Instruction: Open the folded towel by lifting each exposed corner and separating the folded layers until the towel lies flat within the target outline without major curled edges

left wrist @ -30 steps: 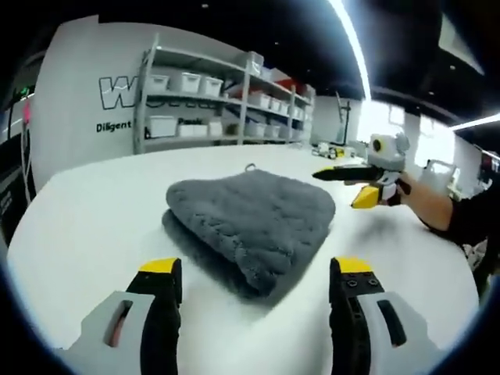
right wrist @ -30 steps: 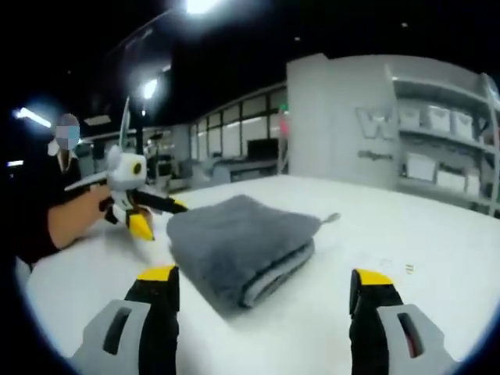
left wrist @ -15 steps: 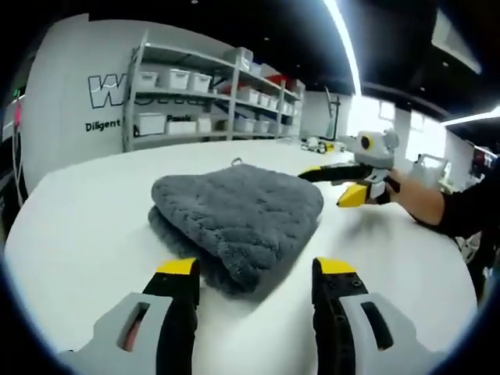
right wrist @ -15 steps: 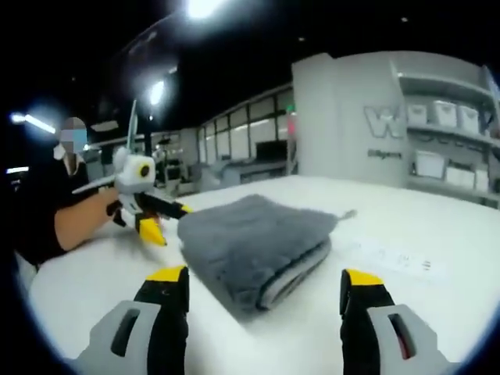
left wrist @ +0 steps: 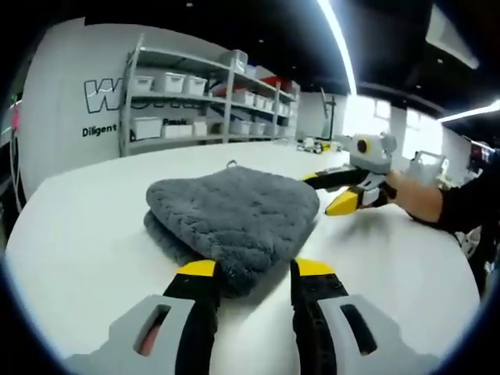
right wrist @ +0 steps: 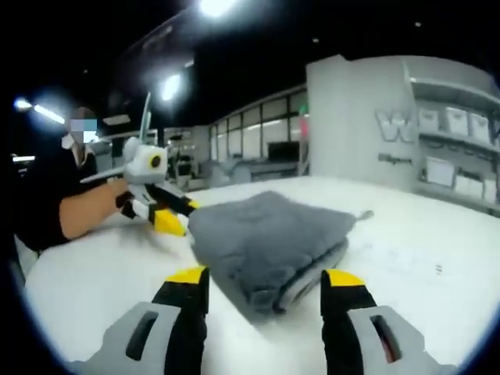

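Task barely begun: grey towel at frame centre fully folded on white table, left gripper and right gripper both part-open, empty, flanking its corners.

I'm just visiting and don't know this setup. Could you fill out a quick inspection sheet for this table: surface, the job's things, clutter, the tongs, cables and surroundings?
Surface: white table, smooth; faint small marks near the towel in the right gripper view.
Job's things: grey towel, folded in layers, a small loop at its far corner. No target outline can be made out.
Clutter: nothing seen on the table near the towel.
Tongs: left tongs open, tips at the towel's near corner; right tongs open, tips either side of the layered edge. Whether either touches the towel is unclear.
Cables: nothing seen.
Surroundings: shelving with white bins, wall lettering, ceiling strip lights, a person's forearm.
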`<move>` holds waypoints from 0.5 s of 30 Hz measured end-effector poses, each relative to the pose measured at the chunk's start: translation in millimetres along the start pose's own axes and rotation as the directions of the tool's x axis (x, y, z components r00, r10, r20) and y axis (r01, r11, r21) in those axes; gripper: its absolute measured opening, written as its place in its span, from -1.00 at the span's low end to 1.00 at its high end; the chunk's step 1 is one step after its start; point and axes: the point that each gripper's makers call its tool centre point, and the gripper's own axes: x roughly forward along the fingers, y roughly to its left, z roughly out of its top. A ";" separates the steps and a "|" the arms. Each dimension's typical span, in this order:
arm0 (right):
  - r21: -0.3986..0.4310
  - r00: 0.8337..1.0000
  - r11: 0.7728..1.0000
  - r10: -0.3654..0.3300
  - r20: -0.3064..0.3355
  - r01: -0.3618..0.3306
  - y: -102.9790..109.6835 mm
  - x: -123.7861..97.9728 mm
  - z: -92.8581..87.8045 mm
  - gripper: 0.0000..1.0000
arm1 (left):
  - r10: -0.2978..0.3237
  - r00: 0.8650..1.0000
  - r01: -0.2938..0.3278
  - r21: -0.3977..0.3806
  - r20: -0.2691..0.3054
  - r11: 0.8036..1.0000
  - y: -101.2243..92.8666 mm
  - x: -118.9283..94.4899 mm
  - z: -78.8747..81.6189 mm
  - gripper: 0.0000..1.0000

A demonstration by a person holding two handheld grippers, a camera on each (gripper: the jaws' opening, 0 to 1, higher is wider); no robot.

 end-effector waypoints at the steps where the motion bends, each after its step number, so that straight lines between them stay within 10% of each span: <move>1: 0.002 1.000 1.000 -0.007 -0.006 0.007 -0.8 0.5 -1.8 -0.09 | 0.001 1.000 -0.001 0.001 0.001 1.000 0.7 0.5 0.4 -0.35; 15: 0.059 1.000 0.998 -0.011 0.011 0.010 -1.7 -2.7 -1.6 -0.54 | 0.014 1.000 -0.014 0.000 -0.008 1.000 17.8 3.4 4.5 -0.62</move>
